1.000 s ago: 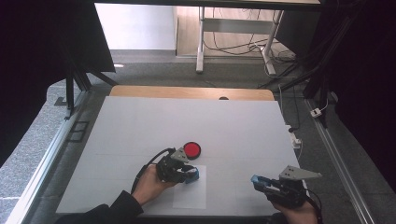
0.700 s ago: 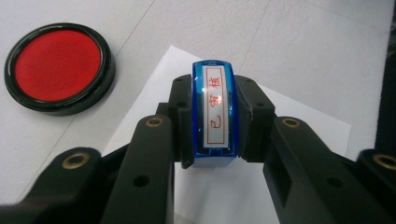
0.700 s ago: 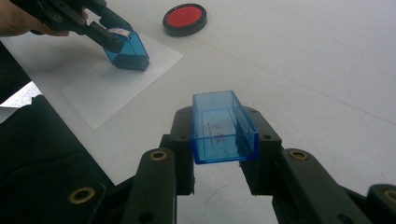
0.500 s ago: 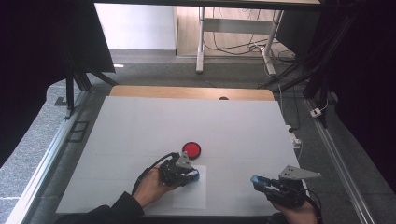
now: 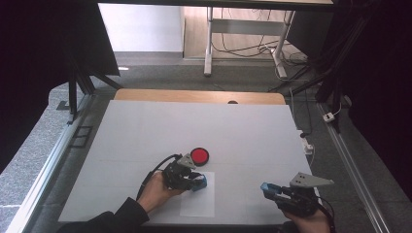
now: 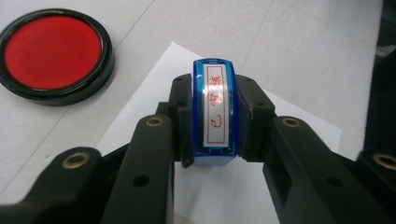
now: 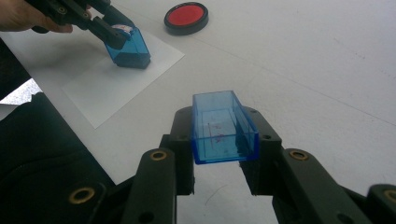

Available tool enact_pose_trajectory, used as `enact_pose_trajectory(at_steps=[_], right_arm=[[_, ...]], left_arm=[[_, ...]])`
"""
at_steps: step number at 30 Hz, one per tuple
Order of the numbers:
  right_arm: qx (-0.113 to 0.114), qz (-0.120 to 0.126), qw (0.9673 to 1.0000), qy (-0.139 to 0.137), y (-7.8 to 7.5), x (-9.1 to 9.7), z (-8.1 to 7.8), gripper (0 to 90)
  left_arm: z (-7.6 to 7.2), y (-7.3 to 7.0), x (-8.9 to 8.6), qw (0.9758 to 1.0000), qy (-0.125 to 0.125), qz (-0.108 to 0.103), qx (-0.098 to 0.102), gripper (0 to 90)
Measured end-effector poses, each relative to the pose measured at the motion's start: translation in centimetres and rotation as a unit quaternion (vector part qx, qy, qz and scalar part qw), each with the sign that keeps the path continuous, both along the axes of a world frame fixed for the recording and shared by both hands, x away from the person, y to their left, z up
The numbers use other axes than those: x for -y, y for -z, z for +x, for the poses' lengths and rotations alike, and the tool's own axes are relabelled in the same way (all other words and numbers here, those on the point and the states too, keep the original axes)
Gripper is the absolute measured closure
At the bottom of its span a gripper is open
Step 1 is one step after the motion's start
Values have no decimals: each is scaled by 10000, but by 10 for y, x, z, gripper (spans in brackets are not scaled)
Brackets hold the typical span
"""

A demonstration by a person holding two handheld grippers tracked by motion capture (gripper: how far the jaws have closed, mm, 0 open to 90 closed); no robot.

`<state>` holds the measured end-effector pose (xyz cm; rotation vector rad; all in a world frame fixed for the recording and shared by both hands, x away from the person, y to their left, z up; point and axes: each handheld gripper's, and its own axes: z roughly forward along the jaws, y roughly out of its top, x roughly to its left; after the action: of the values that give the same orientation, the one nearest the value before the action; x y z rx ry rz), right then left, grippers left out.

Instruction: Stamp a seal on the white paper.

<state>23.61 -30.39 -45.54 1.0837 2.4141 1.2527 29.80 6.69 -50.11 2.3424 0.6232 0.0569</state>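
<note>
In the high view, we see the left hand-held gripper [image 5: 197, 181] clamped on a blue translucent plastic stamp [image 5: 200, 182], which now sits over the white sheet of paper [image 5: 198, 203] on the white worktop [image 5: 145, 136]. A second ago this hand-held gripper stood closer to the round black-rimmed red ink pad [image 5: 199, 156]; it has since drawn back from the pad, which now lies just beyond its tip, and come over the paper. We take that to mean the inking is done and the pressing of the mark is the step in hand. The right hand-held gripper [image 5: 268, 188] rests well apart to the right, unmoved, holding the stamp's blue translucent plastic cap [image 5: 266, 187].

In the left gripper view, the jaws grip the stamp [image 6: 215, 112] by its two long sides, its label with red characters facing the camera. The paper [image 6: 299, 126] lies under and ahead of the jaws, and the ink pad [image 6: 53, 53] sits up and to the left of them.

In the right gripper view, the jaws hold the open cap [image 7: 223, 127] between them. Far ahead and to the left, the left hand-held gripper [image 7: 122, 35] tilts the stamp [image 7: 131, 48] down onto the sheet [image 7: 112, 88], its base apparently touching the paper, with the ink pad [image 7: 186, 17] beyond.
</note>
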Motion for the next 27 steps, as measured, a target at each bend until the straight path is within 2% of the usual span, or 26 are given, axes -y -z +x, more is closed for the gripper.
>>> enact_pose_trajectory(at_steps=[7, 9, 13, 16, 20, 27], right_arm=[[-2, -20, 10000, -5, 0, 0, 0, 685], [-5, -4, 10000, -5, 0, 0, 0, 684], [-3, -11, 10000, 1, 0, 0, 1, 685], [-14, -14, 10000, -23, 0, 0, 1, 685], [-3, -19, 10000, -22, 0, 0, 1, 685], [3, -27, 10000, -33, 0, 0, 0, 684]], left_arm=[[-8, -2, 6, 9992, 30, 250, 308, 711], [-7, -2, 5, 9995, 23, 214, 246, 711], [-1, 1, 0, 10000, -52, -27, -3, 710], [1, 2, -2, 9999, -70, -105, -71, 710], [0, 1, -2, 9999, -39, -92, -32, 709], [-1, -1, 1, 9999, 61, 82, 72, 708]])
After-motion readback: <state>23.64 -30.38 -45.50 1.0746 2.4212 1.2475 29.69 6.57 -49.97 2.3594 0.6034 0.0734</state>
